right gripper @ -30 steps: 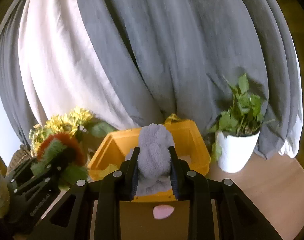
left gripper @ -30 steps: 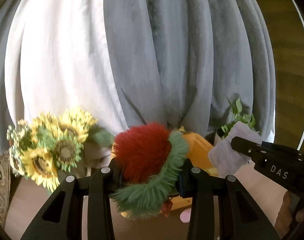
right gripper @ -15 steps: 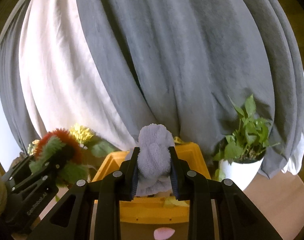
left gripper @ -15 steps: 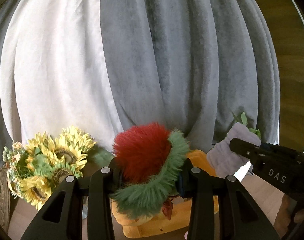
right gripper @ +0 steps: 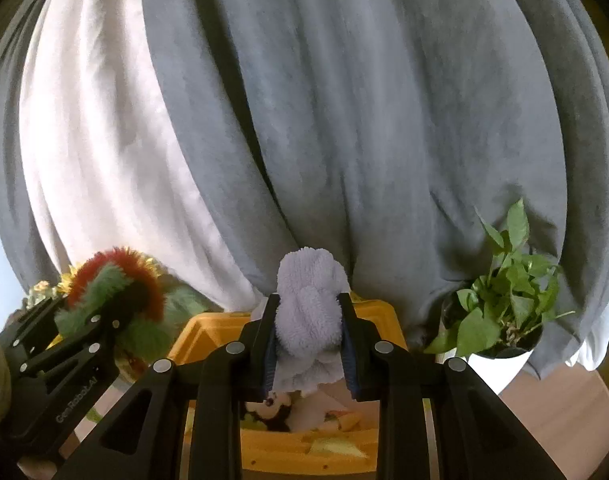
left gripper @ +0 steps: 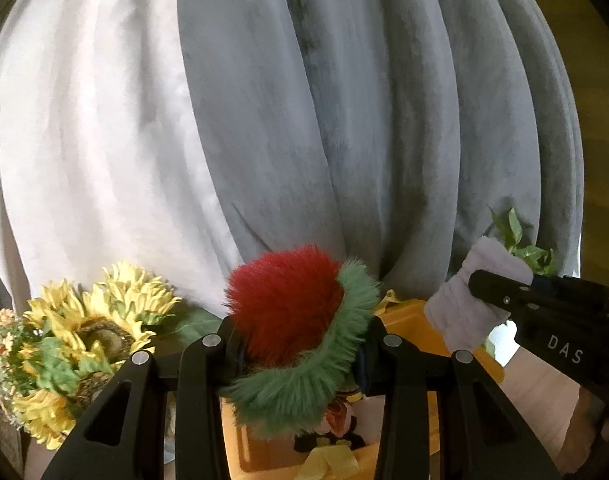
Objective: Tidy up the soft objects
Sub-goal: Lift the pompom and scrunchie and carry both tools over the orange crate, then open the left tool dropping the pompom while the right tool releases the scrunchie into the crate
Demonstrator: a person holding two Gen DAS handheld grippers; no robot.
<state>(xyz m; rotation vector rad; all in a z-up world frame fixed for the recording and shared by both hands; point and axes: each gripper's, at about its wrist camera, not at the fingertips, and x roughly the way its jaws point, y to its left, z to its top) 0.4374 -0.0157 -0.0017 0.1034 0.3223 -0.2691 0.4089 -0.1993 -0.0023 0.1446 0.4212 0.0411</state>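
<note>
Grey curtain [right gripper: 384, 120] behind; yellow bin [right gripper: 208, 328] holds plush toys [right gripper: 272, 404]; left fingers [left gripper: 228, 344] clamp red-green plush [left gripper: 292, 312], right fingers [right gripper: 346, 320] clamp lilac towel [right gripper: 308, 312].

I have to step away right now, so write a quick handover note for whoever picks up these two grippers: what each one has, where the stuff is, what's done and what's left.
Left gripper: shut on the red and green furry toy, held above the yellow bin.
Right gripper: shut on the lavender plush cloth, also over the bin.
Done: a few soft items, including a black and white plush, already lie inside the bin.
Left: lower both and open the fingers so the two items drop in; neither is released yet.
Nearby: sunflowers to the left, potted plant to the right.
</note>
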